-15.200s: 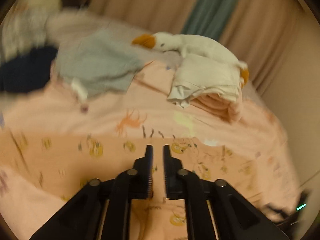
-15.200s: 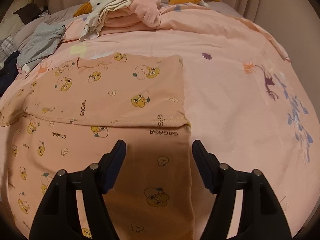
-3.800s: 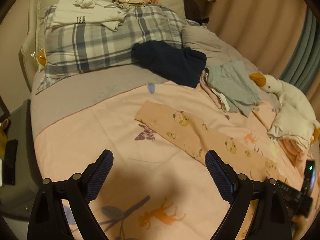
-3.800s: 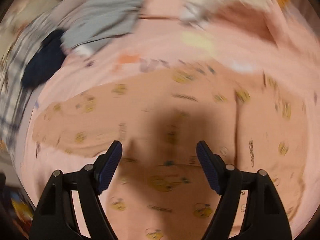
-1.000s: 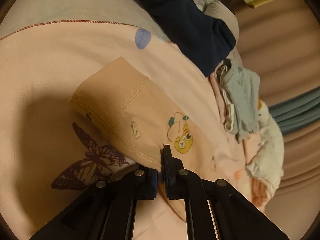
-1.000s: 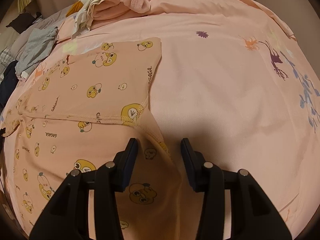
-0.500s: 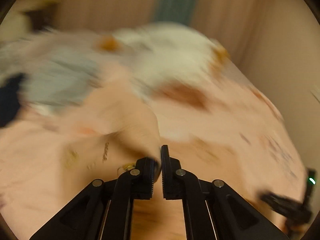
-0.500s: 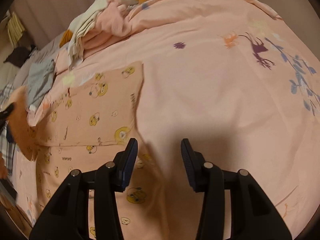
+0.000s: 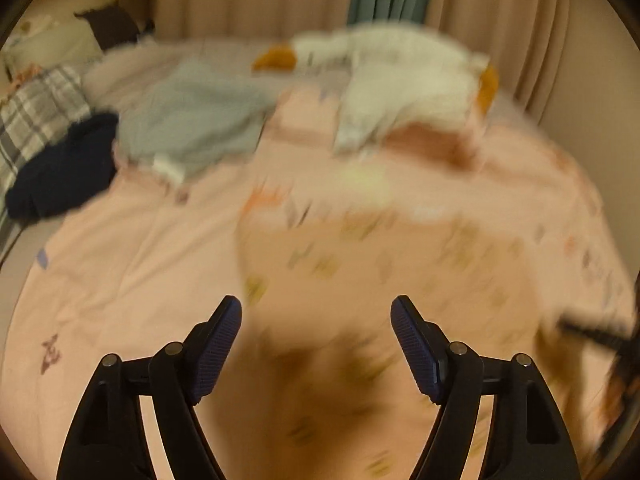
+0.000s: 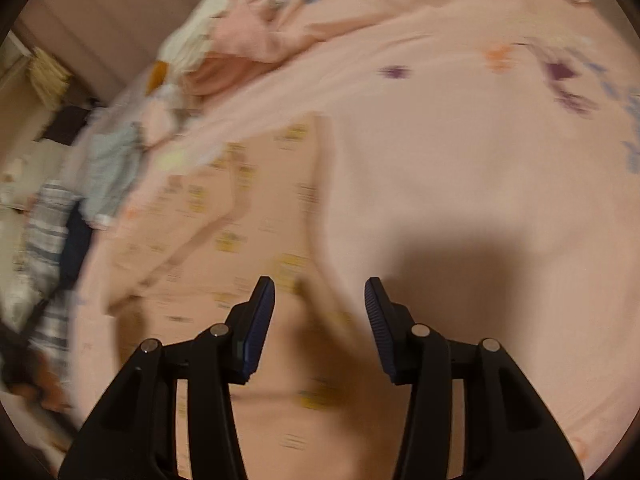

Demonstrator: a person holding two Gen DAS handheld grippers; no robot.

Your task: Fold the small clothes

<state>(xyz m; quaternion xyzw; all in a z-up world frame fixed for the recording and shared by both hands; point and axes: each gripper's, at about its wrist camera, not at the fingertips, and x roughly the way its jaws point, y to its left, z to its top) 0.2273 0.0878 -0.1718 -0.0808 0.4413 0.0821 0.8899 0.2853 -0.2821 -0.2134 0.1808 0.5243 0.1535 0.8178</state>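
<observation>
While both views blur, my left tongs and right tongs gape apart, gripping nothing. The peach cartoon-printed cotton garment lies on the pink bed cover beneath them.

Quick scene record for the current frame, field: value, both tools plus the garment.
left tool: open, empty, above the garment
right tool: open, empty, over the garment's edge
peach printed garment: lying on the pink bedspread, partly folded; motion blur hides detail
other clothes: grey piece and navy piece unfolded near the plaid pillow
stack: pale folded clothes by the goose plush
</observation>
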